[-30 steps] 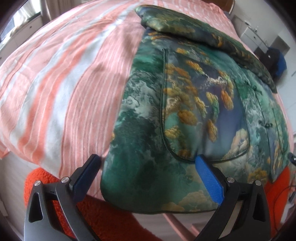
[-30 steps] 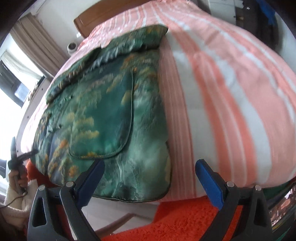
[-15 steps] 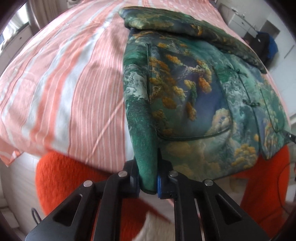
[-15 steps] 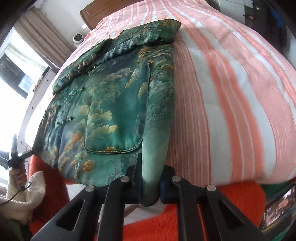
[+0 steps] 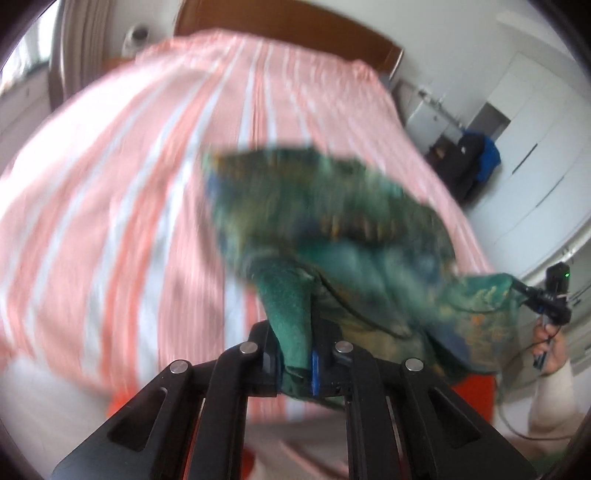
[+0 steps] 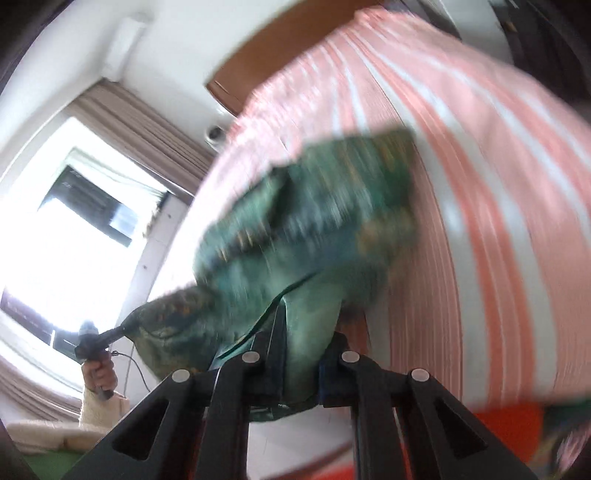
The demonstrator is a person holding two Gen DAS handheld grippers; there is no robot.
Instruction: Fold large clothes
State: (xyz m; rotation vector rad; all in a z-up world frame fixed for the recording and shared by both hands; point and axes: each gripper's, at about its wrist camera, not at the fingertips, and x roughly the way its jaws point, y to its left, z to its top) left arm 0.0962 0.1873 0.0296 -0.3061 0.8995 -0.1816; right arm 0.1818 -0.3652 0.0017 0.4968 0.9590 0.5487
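Bed with pink-and-white striped bedspread fills most of both views, blurred; brown wooden headboard at its far end; small round white device beside the headboard; beige curtains and a bright window; white wardrobe, dark bag with blue cloth near it; orange fuzzy rug at the bed's foot.

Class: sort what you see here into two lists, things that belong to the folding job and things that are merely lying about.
Belongs to the job:
green patterned jacket
left claw
right claw
striped bed cover

Lying about:
white wardrobe
curtain
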